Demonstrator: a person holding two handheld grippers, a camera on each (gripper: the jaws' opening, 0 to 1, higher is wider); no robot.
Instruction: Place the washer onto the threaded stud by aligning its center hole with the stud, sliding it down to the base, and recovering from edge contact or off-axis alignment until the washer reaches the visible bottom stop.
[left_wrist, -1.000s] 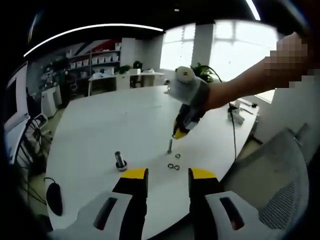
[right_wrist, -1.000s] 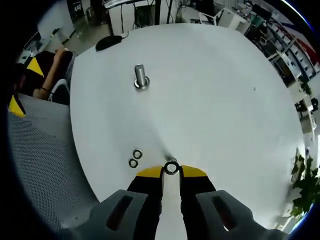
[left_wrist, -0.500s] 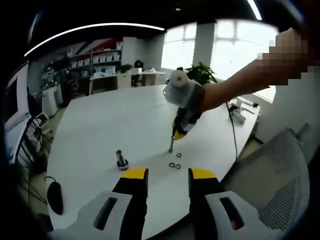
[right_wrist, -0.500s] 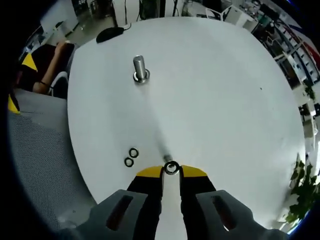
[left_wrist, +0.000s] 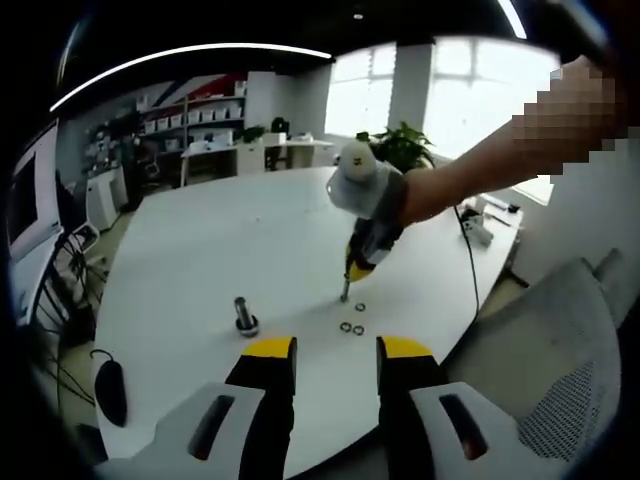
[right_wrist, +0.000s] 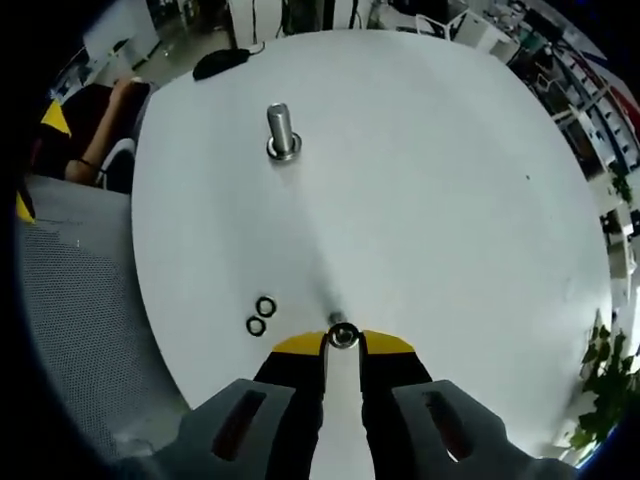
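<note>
White tabletop (right_wrist: 420, 200) spreads out under both of my grippers. In the right gripper view my right gripper (right_wrist: 343, 345) points steeply down at it, and its yellow-tipped jaws pinch a small metal washer (right_wrist: 343, 335) right between the tips. Whether the washer sits over a stud I cannot tell in this view, since the ring hides what is under it. Just beside the tips, to their left in this view, two loose dark washers (right_wrist: 261, 315) lie flat on the table, nearly touching each other. Well apart from them, farther along the table, a stubby metal bolt (right_wrist: 280, 130) stands upright on its wide base. A black computer mouse (right_wrist: 215, 62) rests near the table's far edge.

In the left gripper view my left gripper (left_wrist: 335, 352) hangs over the near edge of the table with its jaws spread and nothing between them. Ahead of it I see the right gripper with its tips down at a thin threaded stud (left_wrist: 344, 292) standing upright on the table; the washer there is too small to make out. The two loose washers lie just beside the stud's base, and the stubby bolt stands off to the left. A grey mesh chair (left_wrist: 560, 370) sits at the right.
</note>
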